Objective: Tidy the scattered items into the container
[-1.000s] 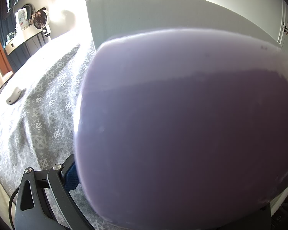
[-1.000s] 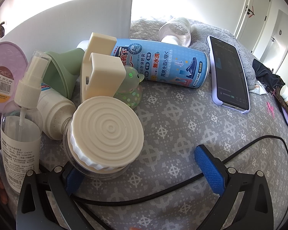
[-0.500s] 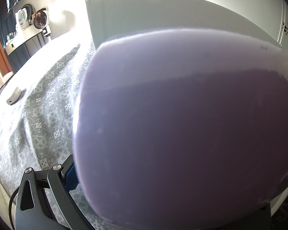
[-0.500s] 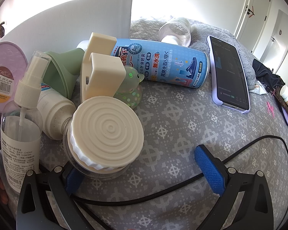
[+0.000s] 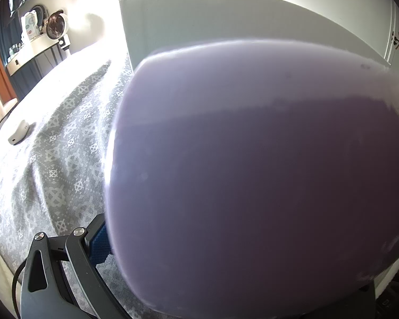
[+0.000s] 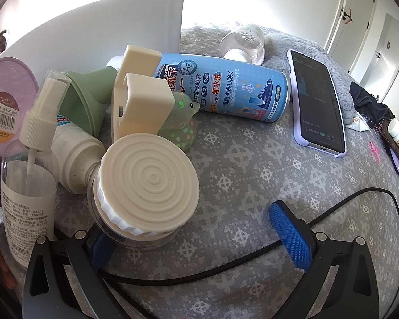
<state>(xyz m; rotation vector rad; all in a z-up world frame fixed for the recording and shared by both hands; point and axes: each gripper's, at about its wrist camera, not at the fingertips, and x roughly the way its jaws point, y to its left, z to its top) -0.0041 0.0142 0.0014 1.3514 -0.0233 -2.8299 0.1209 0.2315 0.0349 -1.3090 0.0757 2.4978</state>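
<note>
Nothing stowed yet, by appearance. Left hand-held gripper (image 5: pixel 226 252) pinches the lilac container (image 5: pixel 252 172), filling its frame. Right hand-held gripper (image 6: pixel 196 239) spread. Jar (image 6: pixel 143 186), spray bottle (image 6: pixel 29 175) and blue can (image 6: pixel 220 90) lie left and centre on the bed (image 6: pixel 252 186).

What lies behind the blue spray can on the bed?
Behind the blue spray can lies a clear bottle on its side, next to grey fluffy fabric. A white board stands behind the can's left end. The can hides the bedcover directly behind it.
</note>
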